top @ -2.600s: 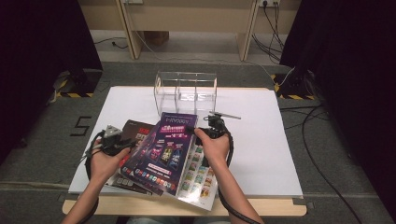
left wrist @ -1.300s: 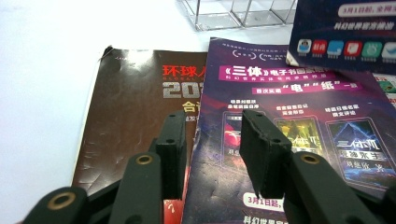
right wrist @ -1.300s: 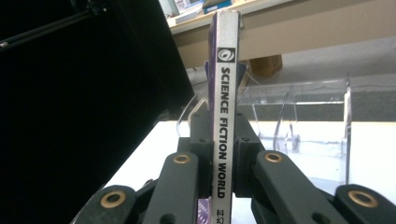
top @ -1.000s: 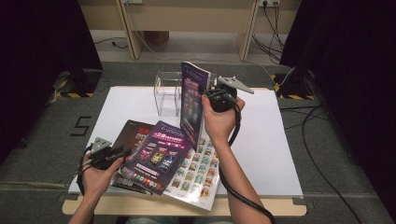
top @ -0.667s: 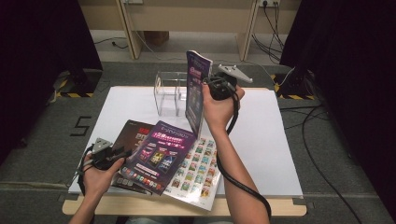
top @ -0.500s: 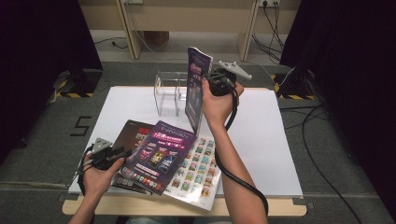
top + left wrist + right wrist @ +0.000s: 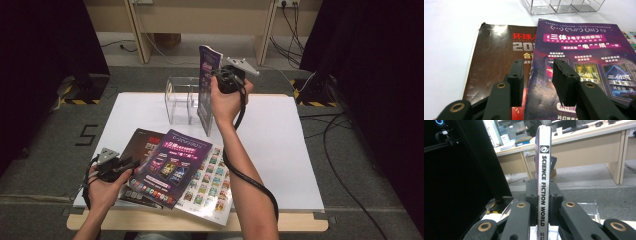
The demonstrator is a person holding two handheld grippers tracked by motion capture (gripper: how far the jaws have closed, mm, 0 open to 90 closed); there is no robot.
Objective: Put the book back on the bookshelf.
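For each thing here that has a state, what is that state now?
Held magazine: upright, lifted above the table, spine clamped.
Right hand-held gripper: shut on the held magazine.
Left hand-held gripper: open, over the flat magazines.
Purple magazine: flat, closed.
Brown magazine: flat, partly covered.
Clear rack: upright, looks empty.

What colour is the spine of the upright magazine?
White with black lettering; the magazine's spine shows best in the right gripper view.

Glossy paper magazine (image 7: pixel 206 90) – clear plastic rack (image 7: pixel 181 97) – matt white table (image 7: pixel 285 145).

magazine (image 7: pixel 206 85): purple cover, white spine | upright, held aloft | far centre, over clear acrylic holder (image 7: pixel 181 98)
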